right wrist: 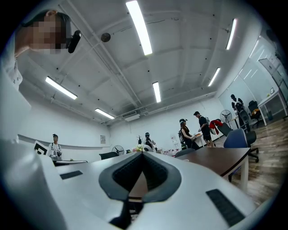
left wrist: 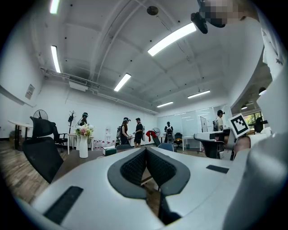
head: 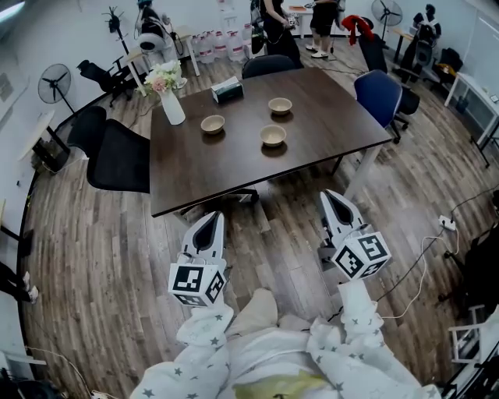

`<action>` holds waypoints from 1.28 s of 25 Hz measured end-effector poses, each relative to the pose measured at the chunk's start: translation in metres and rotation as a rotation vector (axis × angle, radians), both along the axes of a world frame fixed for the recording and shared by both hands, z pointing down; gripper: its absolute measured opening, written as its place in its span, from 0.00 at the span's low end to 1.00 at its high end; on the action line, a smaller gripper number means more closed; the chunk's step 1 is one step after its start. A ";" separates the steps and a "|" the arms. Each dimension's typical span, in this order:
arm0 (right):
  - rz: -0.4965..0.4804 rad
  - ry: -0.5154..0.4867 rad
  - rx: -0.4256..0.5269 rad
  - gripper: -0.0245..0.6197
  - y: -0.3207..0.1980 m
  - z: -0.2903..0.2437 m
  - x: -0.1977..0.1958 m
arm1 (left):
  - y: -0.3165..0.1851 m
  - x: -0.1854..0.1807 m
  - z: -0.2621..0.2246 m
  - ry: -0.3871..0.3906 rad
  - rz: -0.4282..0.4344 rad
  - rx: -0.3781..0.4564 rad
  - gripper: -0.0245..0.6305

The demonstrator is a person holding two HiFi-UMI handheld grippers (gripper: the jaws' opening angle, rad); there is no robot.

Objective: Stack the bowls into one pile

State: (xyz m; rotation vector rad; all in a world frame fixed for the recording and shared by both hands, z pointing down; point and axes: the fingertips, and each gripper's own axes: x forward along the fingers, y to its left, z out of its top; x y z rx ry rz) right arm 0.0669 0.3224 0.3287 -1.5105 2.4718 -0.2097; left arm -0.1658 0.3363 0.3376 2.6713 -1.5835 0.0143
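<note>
Three tan bowls stand apart on the dark table [head: 203, 175] in the head view: one at the left [head: 212, 124], one at the back right [head: 280, 105], one nearer the front [head: 273, 135]. My left gripper [head: 211, 220] and right gripper [head: 334, 198] hover over the floor in front of the table's near edge, well short of the bowls. Both are shut with nothing between the jaws. In the left gripper view the left gripper [left wrist: 145, 151] points level toward the table. In the right gripper view the right gripper [right wrist: 141, 154] does the same; the bowls are not visible there.
A white vase of flowers [head: 168, 93] and a green tissue box [head: 227, 91] stand at the table's back left. Black chairs [head: 118, 156] flank the left side, a blue chair [head: 380, 95] the right. People stand at the back [head: 277, 23]. A cable [head: 413, 265] lies on the floor.
</note>
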 end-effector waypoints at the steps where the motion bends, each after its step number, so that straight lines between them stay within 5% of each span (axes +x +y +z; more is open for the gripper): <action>1: 0.001 -0.002 -0.002 0.07 -0.003 0.001 0.001 | -0.002 0.002 0.001 -0.003 0.001 -0.002 0.07; 14: -0.012 -0.025 -0.053 0.07 -0.089 0.022 -0.002 | -0.088 0.010 0.017 -0.005 0.014 -0.042 0.08; 32: 0.103 -0.045 -0.124 0.07 -0.223 0.038 -0.001 | -0.235 0.016 0.030 0.038 0.102 -0.079 0.08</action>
